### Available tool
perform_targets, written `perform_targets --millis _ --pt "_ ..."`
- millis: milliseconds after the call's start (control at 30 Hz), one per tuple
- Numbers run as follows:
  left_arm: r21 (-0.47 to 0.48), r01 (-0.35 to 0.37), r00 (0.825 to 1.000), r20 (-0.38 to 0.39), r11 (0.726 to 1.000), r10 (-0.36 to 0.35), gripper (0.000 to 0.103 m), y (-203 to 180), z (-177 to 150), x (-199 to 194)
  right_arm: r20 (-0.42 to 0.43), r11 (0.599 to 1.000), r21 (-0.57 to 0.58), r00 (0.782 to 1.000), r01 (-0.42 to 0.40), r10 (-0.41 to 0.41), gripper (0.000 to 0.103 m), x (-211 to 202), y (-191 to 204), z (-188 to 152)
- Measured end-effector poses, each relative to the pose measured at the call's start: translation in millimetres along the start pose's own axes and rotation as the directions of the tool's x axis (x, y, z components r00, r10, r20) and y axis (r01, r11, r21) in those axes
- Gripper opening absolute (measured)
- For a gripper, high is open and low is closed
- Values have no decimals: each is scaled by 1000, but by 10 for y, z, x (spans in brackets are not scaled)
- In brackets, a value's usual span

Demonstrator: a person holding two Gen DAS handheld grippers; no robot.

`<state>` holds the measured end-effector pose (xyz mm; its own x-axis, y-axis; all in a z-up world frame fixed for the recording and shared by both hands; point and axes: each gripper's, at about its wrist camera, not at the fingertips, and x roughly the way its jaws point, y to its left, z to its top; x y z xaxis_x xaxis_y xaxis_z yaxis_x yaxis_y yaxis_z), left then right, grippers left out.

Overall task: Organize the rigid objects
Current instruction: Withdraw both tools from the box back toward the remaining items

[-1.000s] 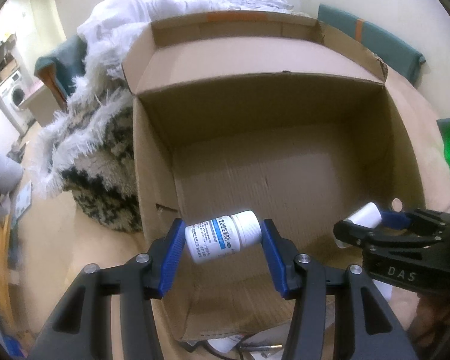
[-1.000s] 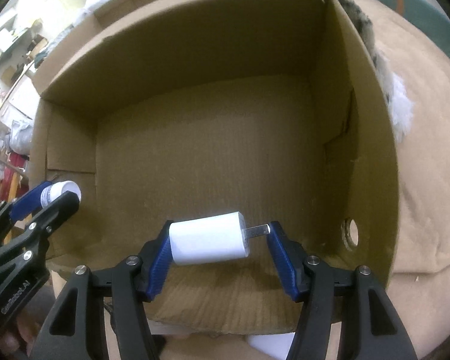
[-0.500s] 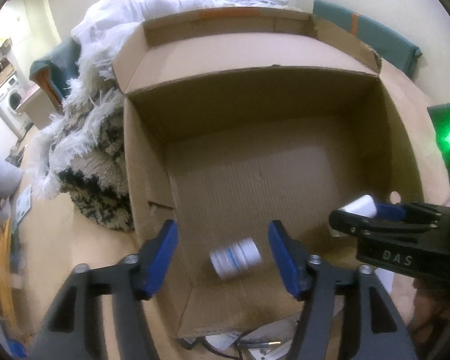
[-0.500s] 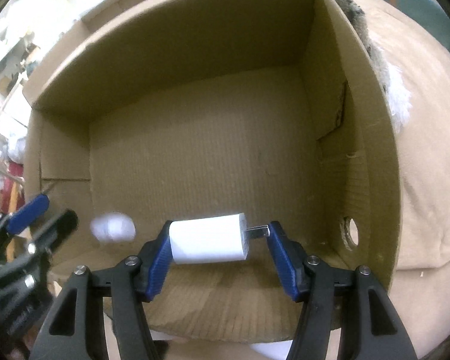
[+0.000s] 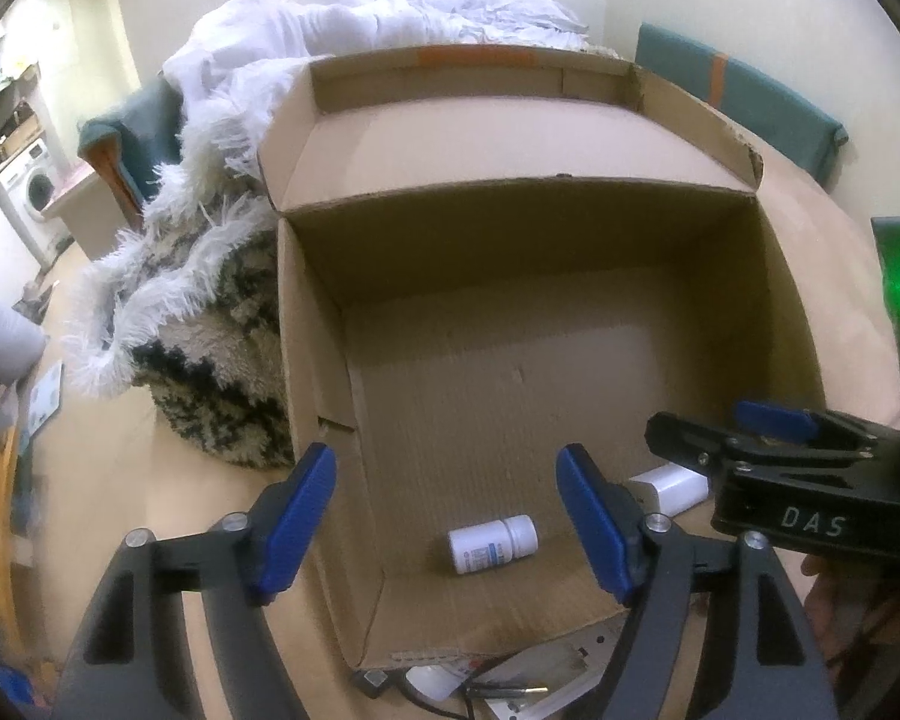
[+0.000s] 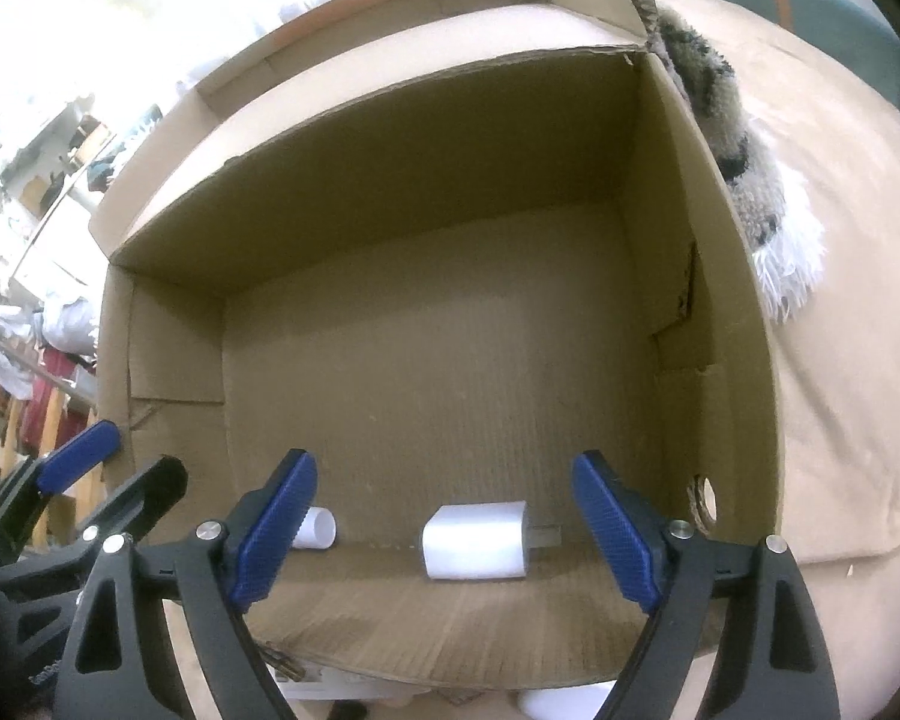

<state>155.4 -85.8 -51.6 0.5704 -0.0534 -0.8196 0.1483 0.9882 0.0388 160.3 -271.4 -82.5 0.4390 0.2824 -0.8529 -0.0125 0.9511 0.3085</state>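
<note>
Cardboard box (image 5: 306,324) holds pill bottle (image 5: 492,543) and white charger (image 6: 475,540) lying along its near edge, both grippers, left gripper (image 5: 447,516) and right gripper (image 6: 444,531), just opened, fingers apart, nothing between.

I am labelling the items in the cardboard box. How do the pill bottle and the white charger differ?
The pill bottle is round with a printed blue label; the white charger is a plain block. The bottle has a cap at one end, the charger metal prongs. Both are white and lie on their sides on the floor of the cardboard box, near its front wall.
</note>
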Motion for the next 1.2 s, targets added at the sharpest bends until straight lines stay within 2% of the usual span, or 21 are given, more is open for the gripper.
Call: perform_targets --millis 367,633,767,1200 --pt "-41 15 1000 26 999 -14 74 96 3 -293 60 999 24 998 -24 22 93 -162 -43 -57" --pt "-128 23 999 27 992 -20 74 307 -194 -489 110 1000 -18 994 3 -1 93 -468 11 -217" --pt "-158 -3 1000 13 987 5 74 413 -339 -546 132 998 -50 991 22 -16 93 -586 81 -314" --pt "-342 -51 996 -88 938 23 74 810 -789 -495 51 1000 -11 999 12 -11 93 -731 2 -866"
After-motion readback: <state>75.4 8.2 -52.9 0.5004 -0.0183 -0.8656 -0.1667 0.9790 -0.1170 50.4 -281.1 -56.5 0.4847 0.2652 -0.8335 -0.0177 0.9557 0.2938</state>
